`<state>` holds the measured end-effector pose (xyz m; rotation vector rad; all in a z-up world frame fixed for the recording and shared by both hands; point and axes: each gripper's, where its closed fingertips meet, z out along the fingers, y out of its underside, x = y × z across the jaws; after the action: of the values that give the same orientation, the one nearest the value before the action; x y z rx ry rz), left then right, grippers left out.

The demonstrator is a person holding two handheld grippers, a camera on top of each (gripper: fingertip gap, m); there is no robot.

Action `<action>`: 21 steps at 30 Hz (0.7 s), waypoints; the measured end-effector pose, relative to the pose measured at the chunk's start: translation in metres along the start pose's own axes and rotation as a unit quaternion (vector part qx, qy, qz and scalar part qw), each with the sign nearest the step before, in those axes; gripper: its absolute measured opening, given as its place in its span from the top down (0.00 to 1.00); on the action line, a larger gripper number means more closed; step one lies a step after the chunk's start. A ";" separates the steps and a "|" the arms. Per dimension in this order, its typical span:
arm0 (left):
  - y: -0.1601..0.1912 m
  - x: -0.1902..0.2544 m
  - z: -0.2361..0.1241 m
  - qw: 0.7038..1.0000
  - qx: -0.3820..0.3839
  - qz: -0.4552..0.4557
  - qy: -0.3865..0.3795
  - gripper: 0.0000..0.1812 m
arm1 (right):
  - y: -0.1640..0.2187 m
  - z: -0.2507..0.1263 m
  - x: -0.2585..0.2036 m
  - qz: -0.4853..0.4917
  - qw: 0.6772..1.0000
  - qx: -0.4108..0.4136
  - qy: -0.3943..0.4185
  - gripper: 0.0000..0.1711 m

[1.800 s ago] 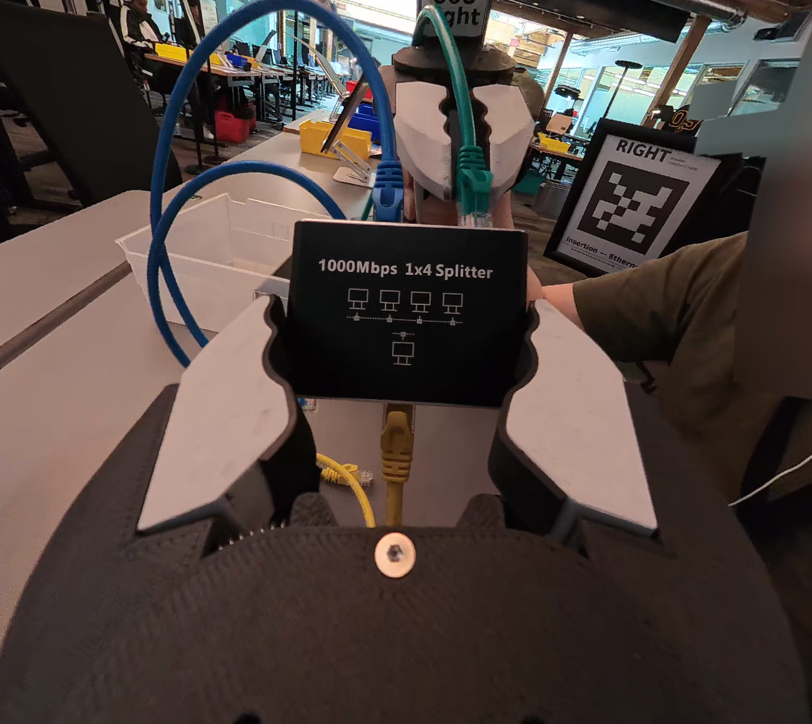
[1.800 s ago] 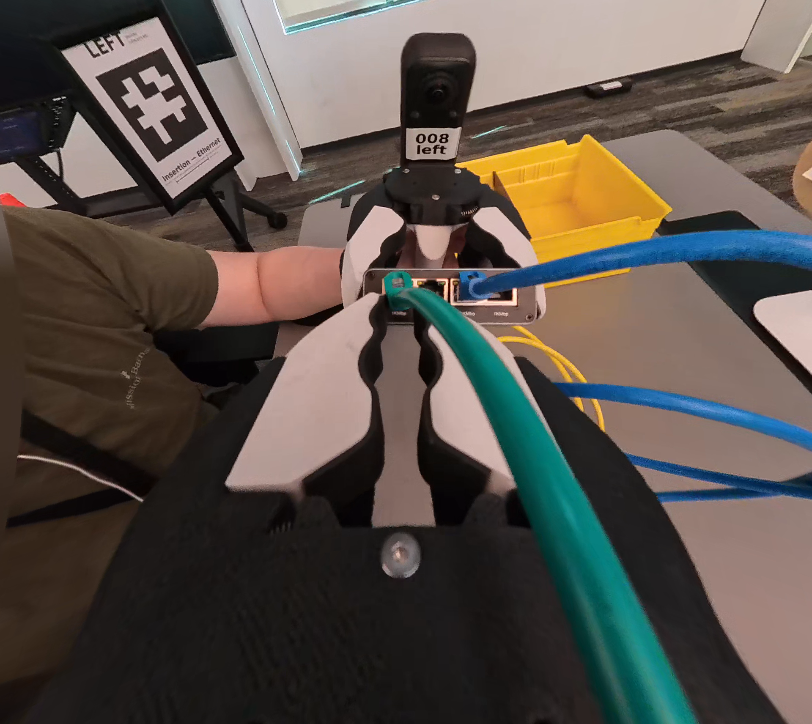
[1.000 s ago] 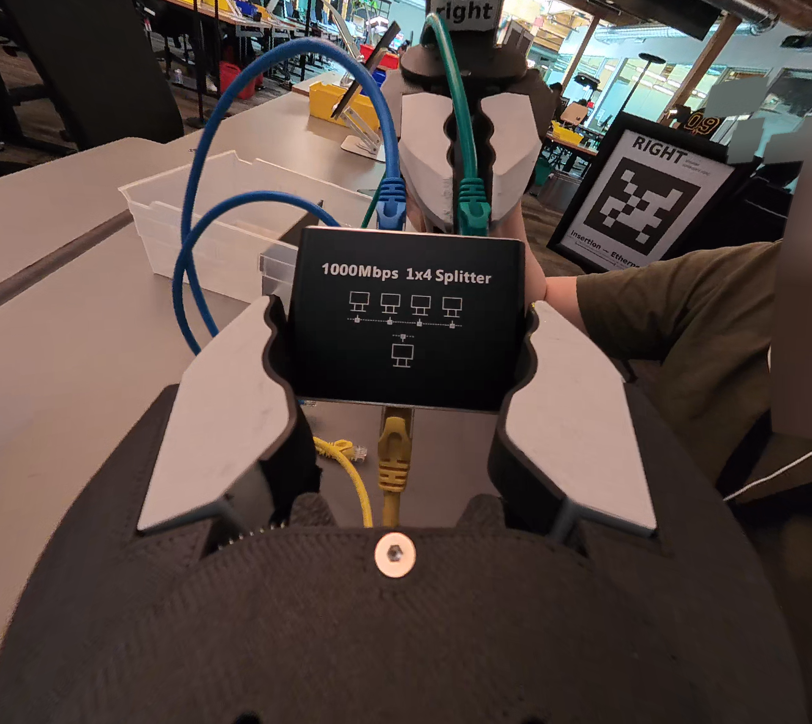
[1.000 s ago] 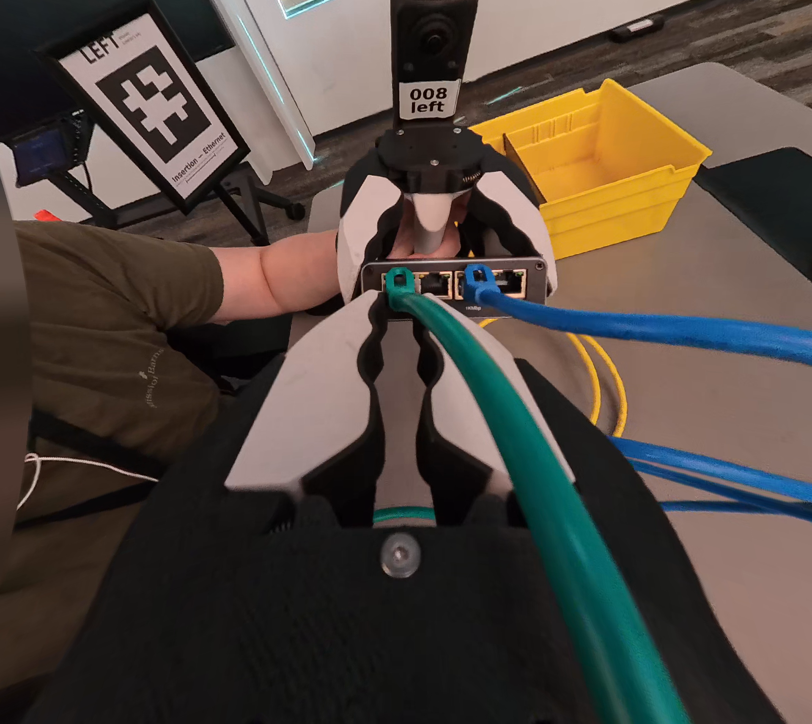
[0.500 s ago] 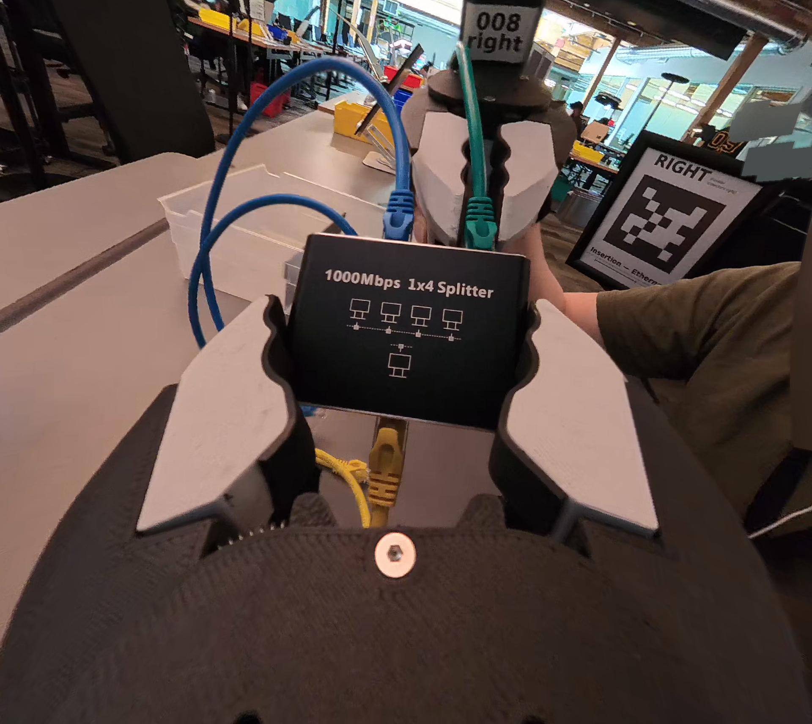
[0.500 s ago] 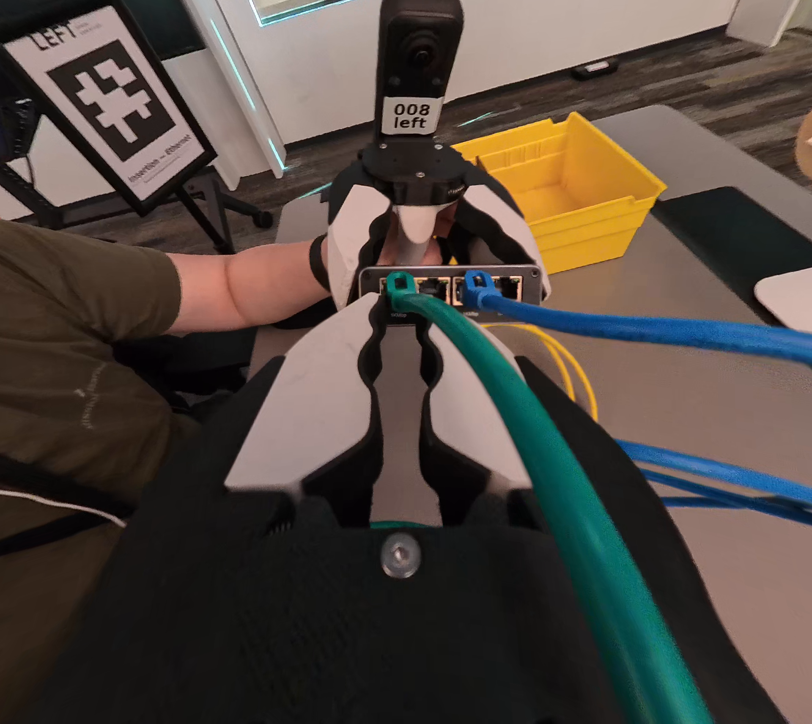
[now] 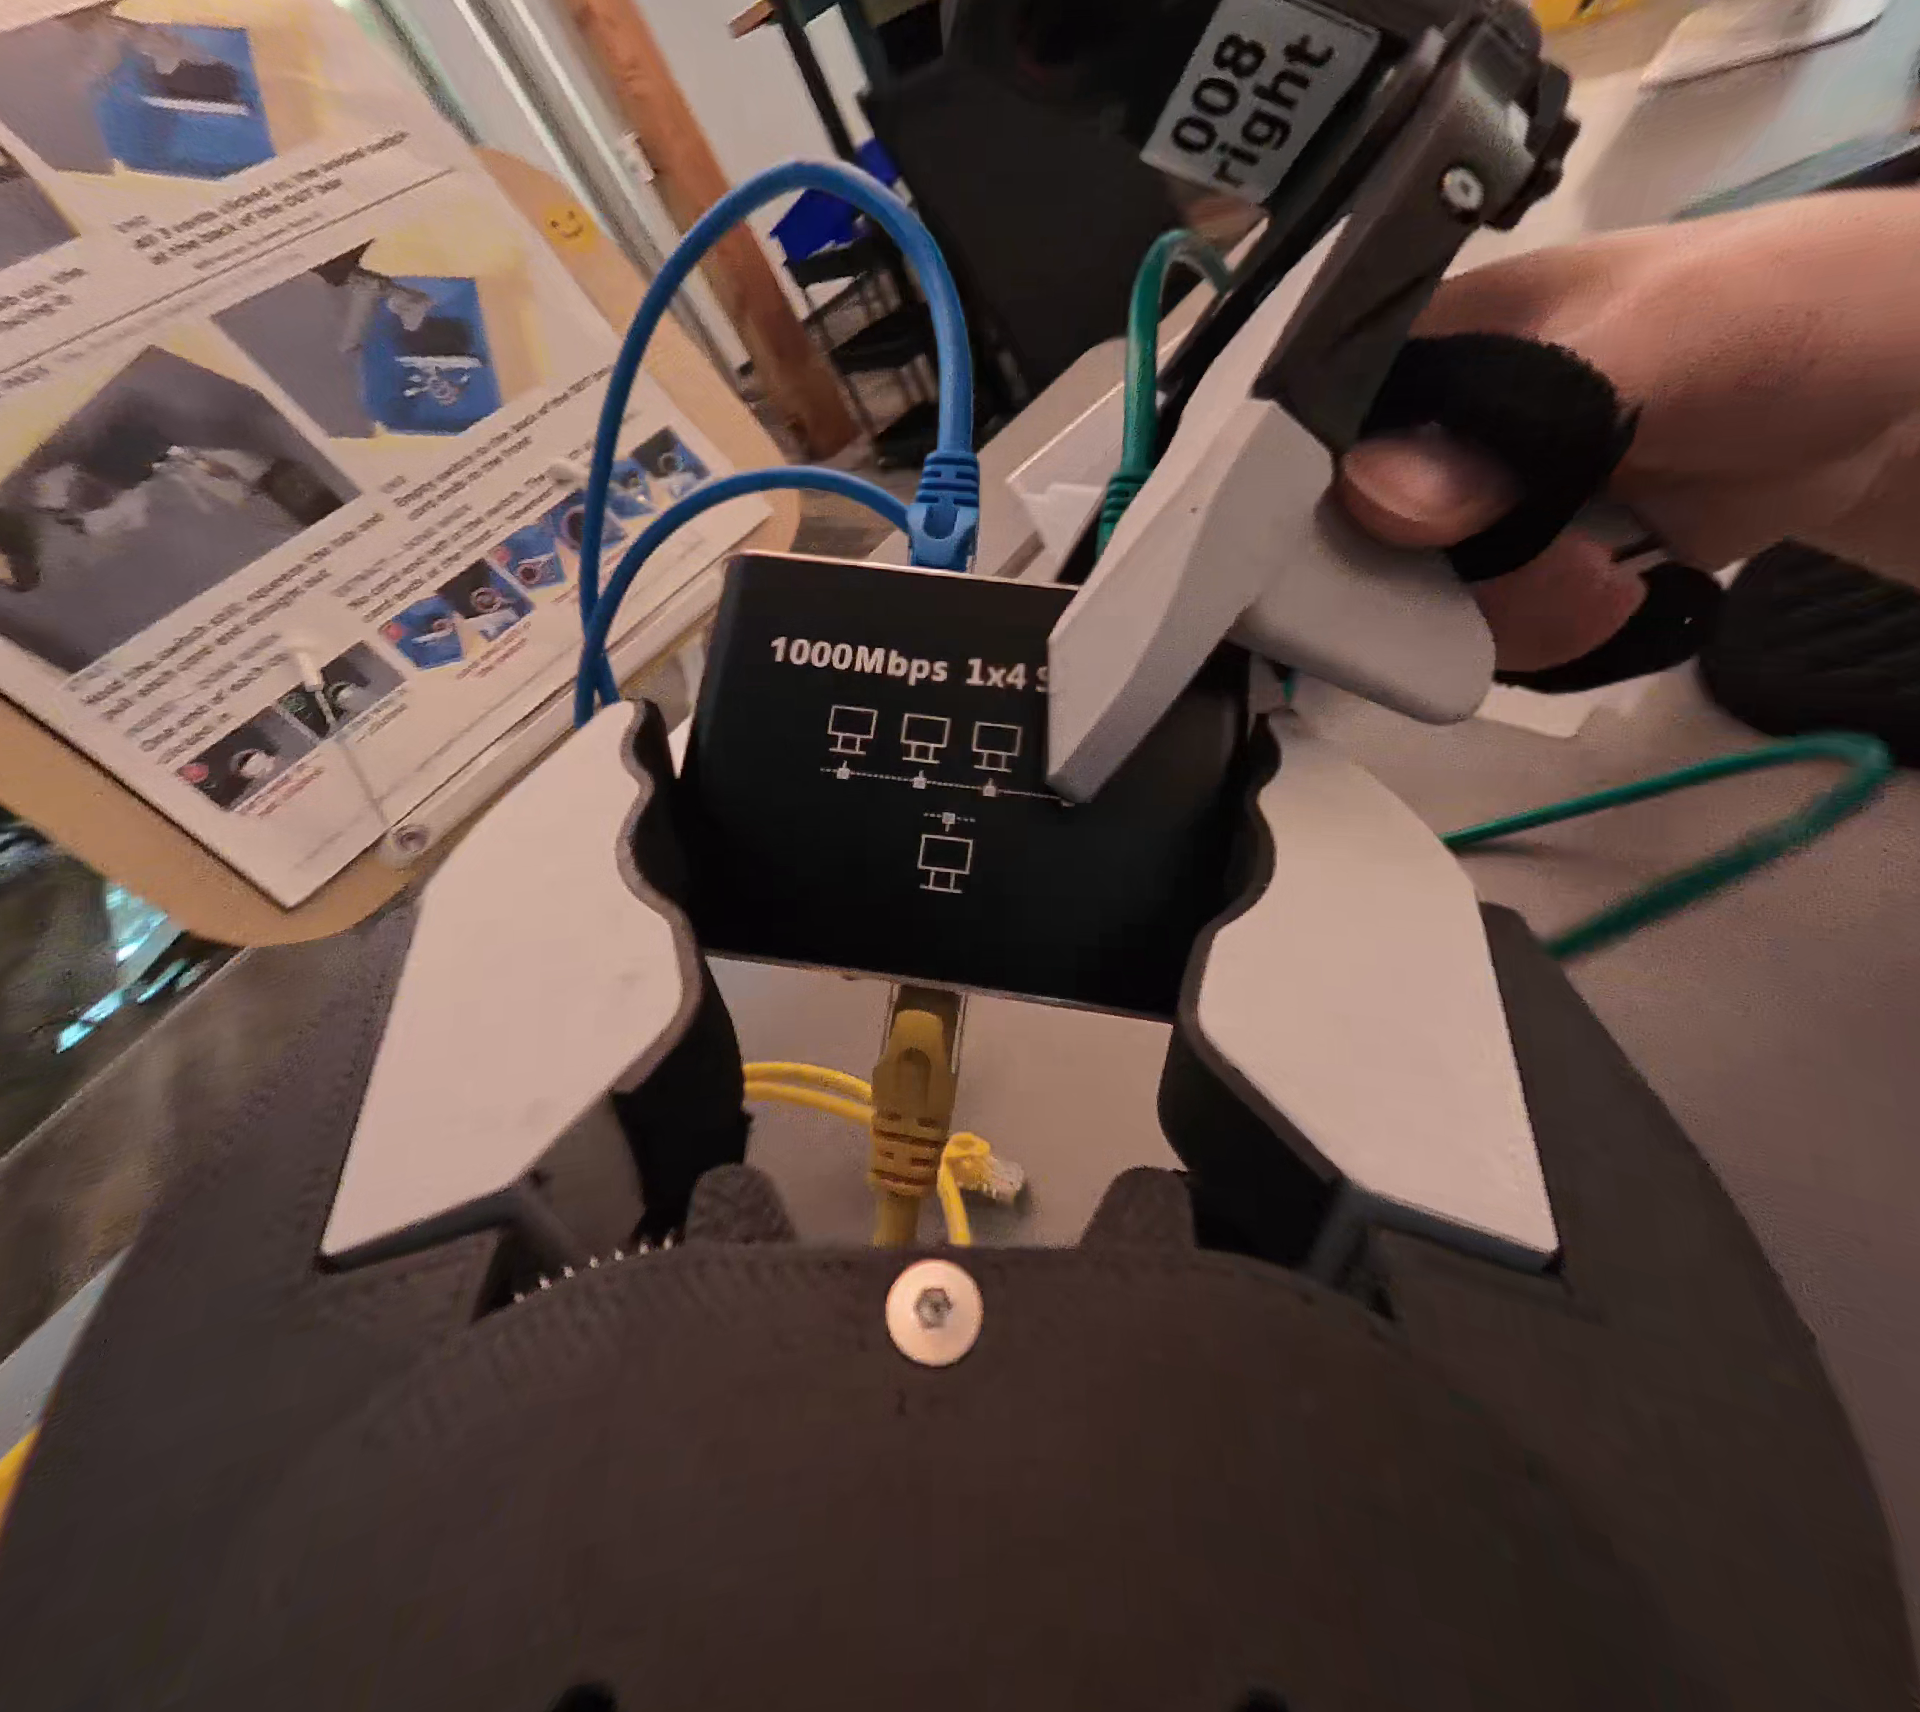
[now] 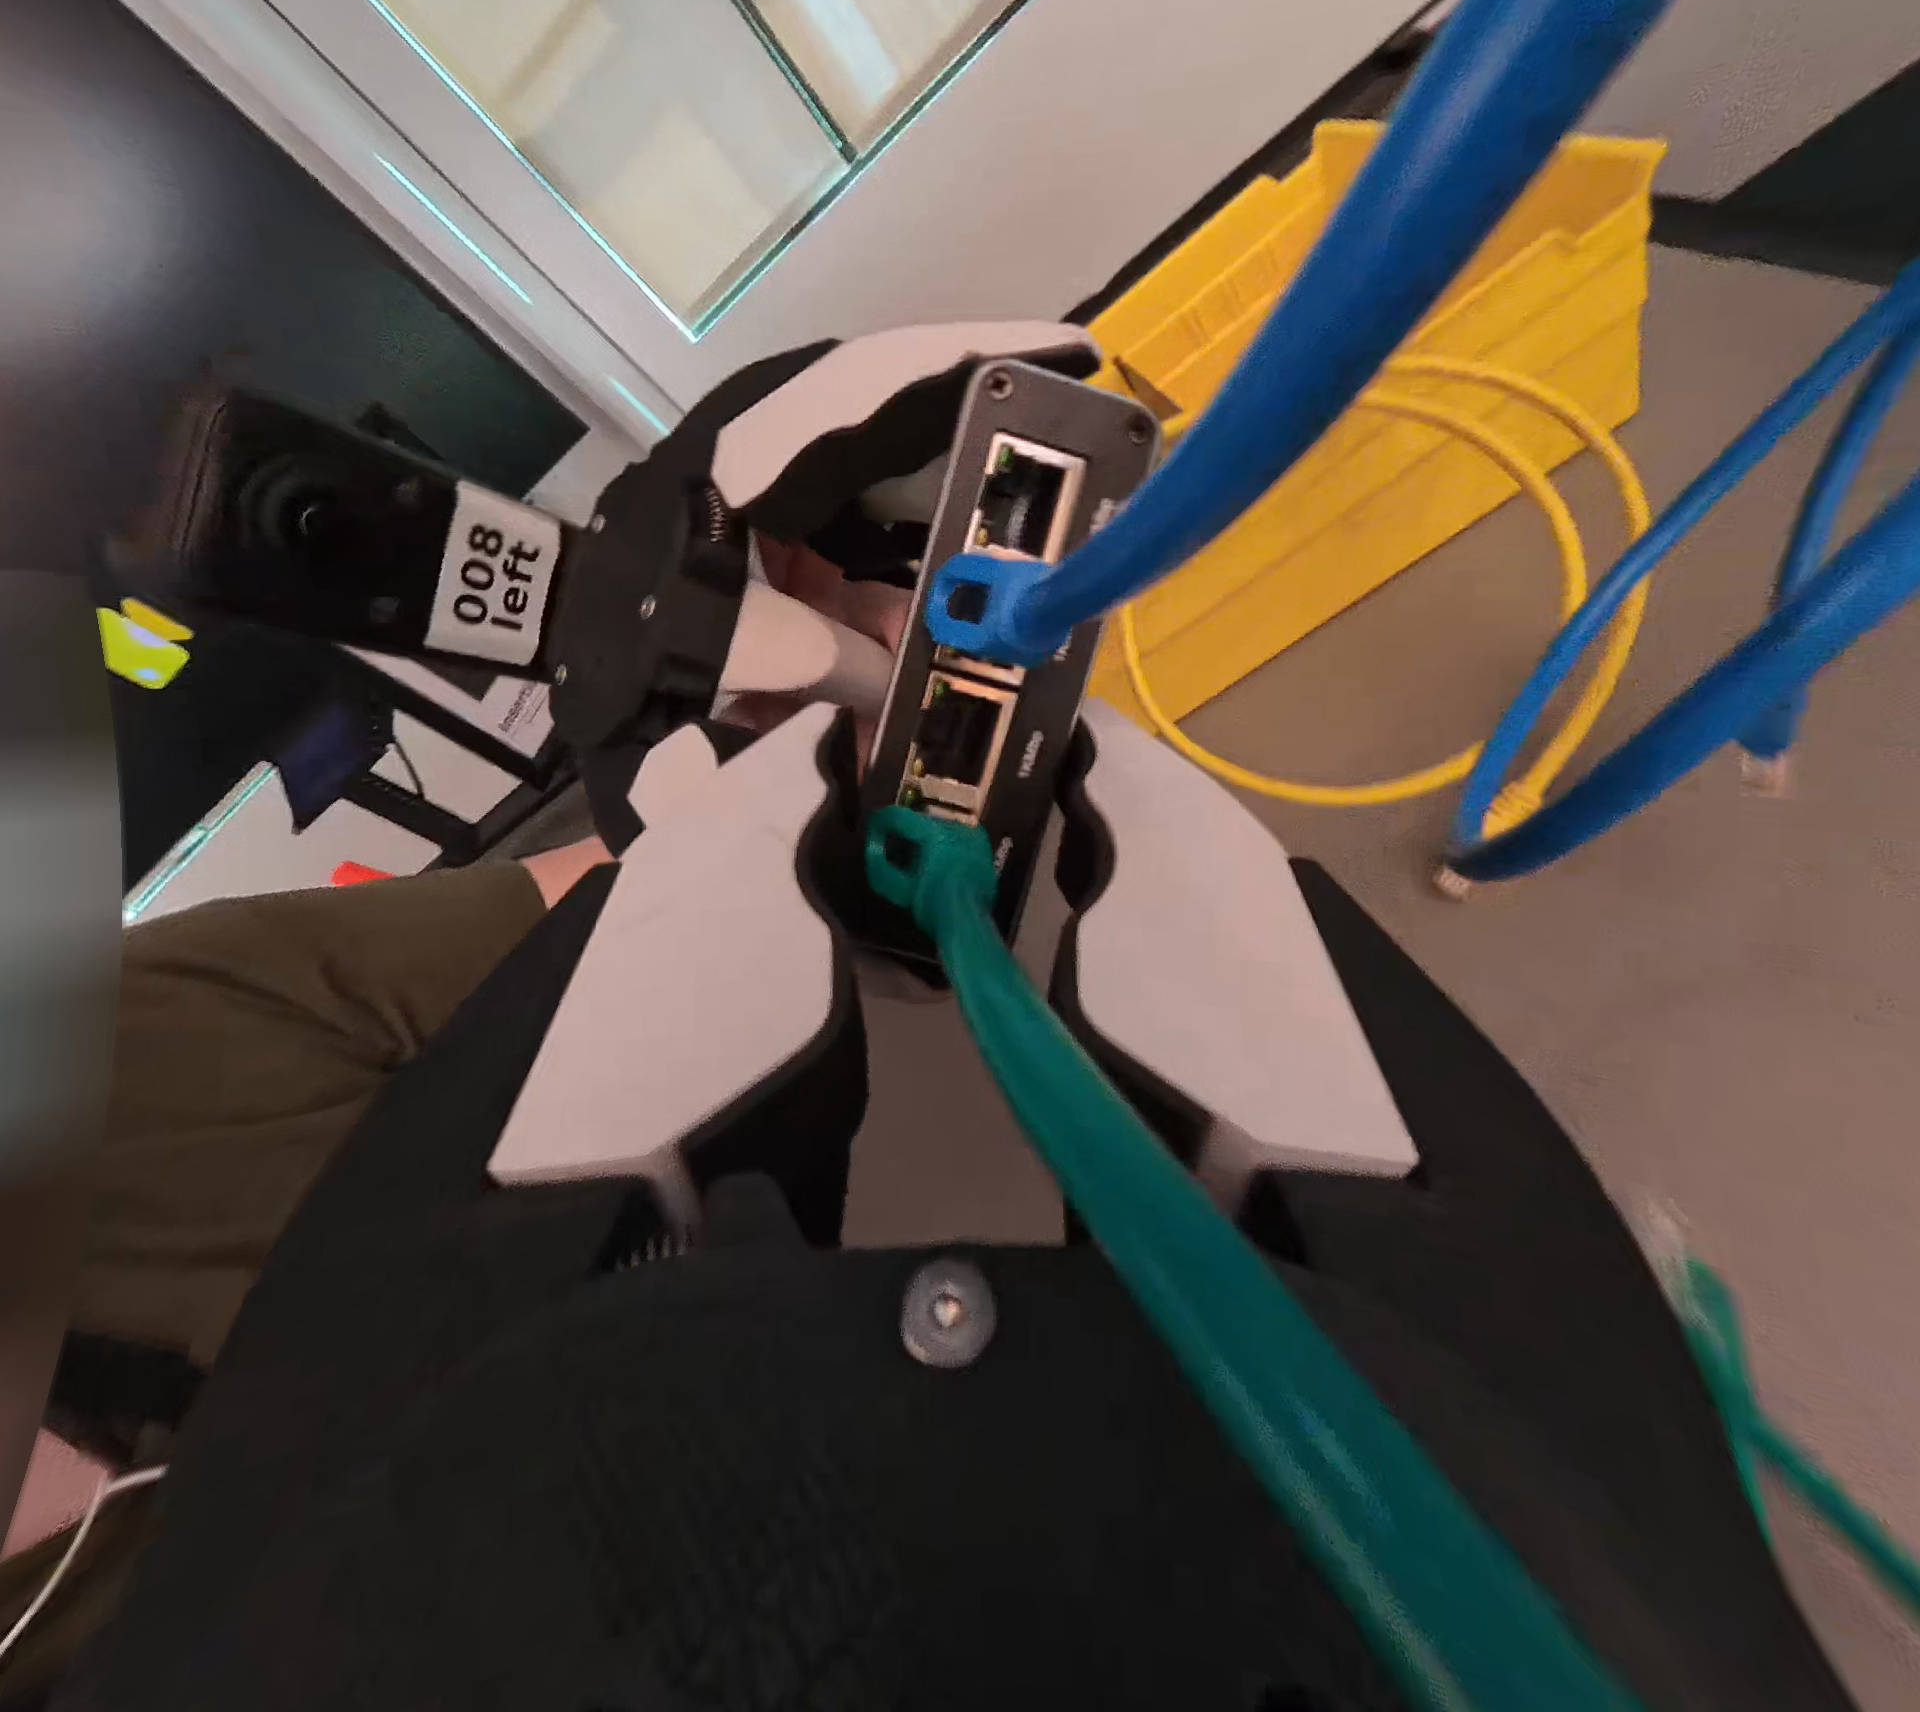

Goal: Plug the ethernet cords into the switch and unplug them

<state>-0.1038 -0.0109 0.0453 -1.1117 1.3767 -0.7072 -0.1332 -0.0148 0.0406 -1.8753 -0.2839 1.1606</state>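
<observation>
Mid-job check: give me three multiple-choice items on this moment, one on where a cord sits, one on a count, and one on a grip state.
1. Where is the yellow cord plugged into the switch?
A. The side facing the left tongs' base
B. The four-port face
C. Nowhere

2. On the four-port face, where the blue cord and green cord are plugged in, how many ports are empty?
A. One
B. Two
C. Three

3. The left tongs are:
A. Open, clear of the switch
B. Shut on the switch
C. Shut on the yellow cord

Answers:
1. A: in the left wrist view, the yellow plug sits in the switch's near side.
2. B: the right wrist view shows two bare ports.
3. B: both fingers press the switch's sides.
</observation>
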 end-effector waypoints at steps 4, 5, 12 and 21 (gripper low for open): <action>-0.021 0.000 -0.011 0.997 0.062 -0.024 -0.025 0.45 | -0.016 -0.018 0.016 -0.018 0.999 0.033 0.009 0.80; -0.030 -0.003 -0.018 0.996 0.076 -0.039 -0.023 0.45 | -0.021 -0.027 0.018 -0.025 0.999 0.042 0.015 0.81; -0.056 -0.018 -0.043 0.973 0.135 -0.183 0.044 0.47 | -0.081 -0.123 0.006 -0.138 0.976 0.153 0.074 0.81; 0.008 0.065 0.019 0.959 0.085 -0.229 0.143 0.55 | -0.150 -0.214 -0.033 -0.261 0.935 0.178 0.161 0.80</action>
<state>-0.0790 -0.0637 0.0091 -1.2347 1.2732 -1.3419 0.0583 -0.0675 0.2140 -1.5072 -0.3349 0.4934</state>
